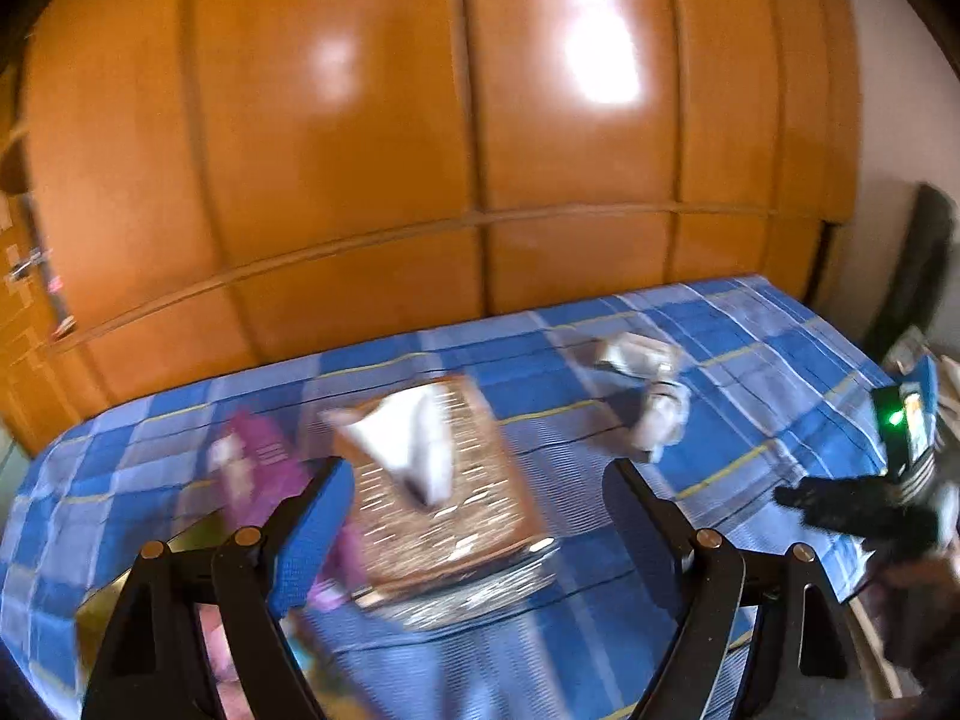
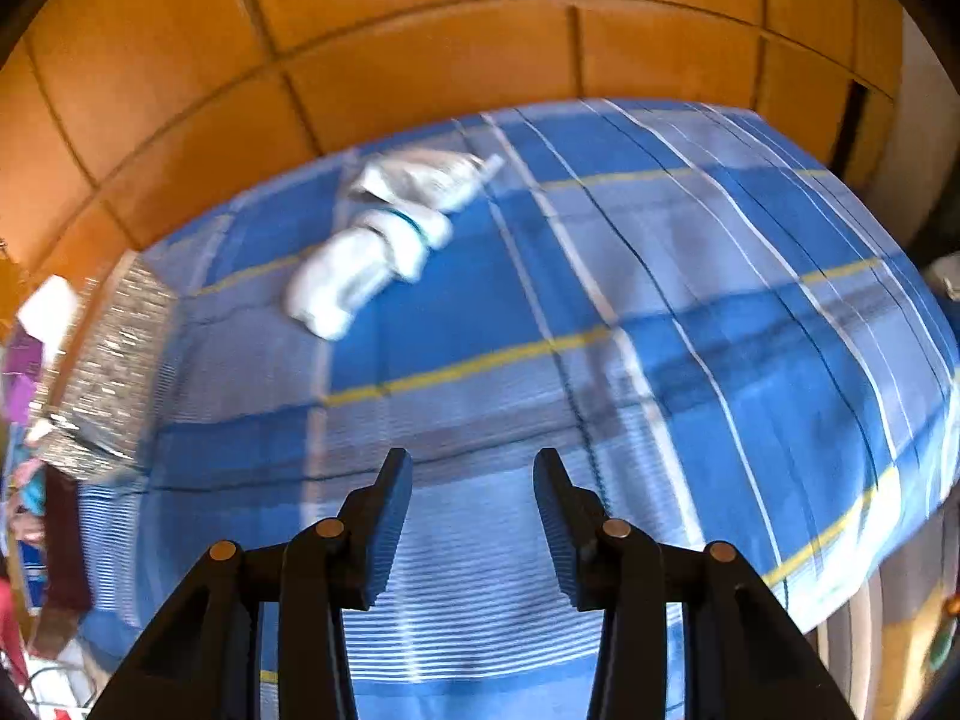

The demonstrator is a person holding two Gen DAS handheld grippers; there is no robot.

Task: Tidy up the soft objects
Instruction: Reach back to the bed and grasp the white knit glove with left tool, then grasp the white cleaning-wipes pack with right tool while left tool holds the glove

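Observation:
A woven basket [image 1: 444, 504] sits on a bed with a blue checked cover [image 1: 750, 372]; a white cloth item [image 1: 408, 438] lies in it. A purple item [image 1: 264, 474] lies left of the basket. White socks [image 1: 648, 396] lie further back on the cover; they also show in the right wrist view [image 2: 384, 240]. My left gripper [image 1: 474, 504] is open and empty, just in front of the basket. My right gripper [image 2: 474, 510] is open and empty above the cover, well short of the socks. The basket's side [image 2: 114, 360] shows at the far left of that view.
An orange wooden wardrobe [image 1: 420, 120] stands behind the bed. The other gripper with a green light [image 1: 894, 456] is at the right edge of the left wrist view. Assorted coloured items [image 2: 30, 510] lie beyond the bed's left edge.

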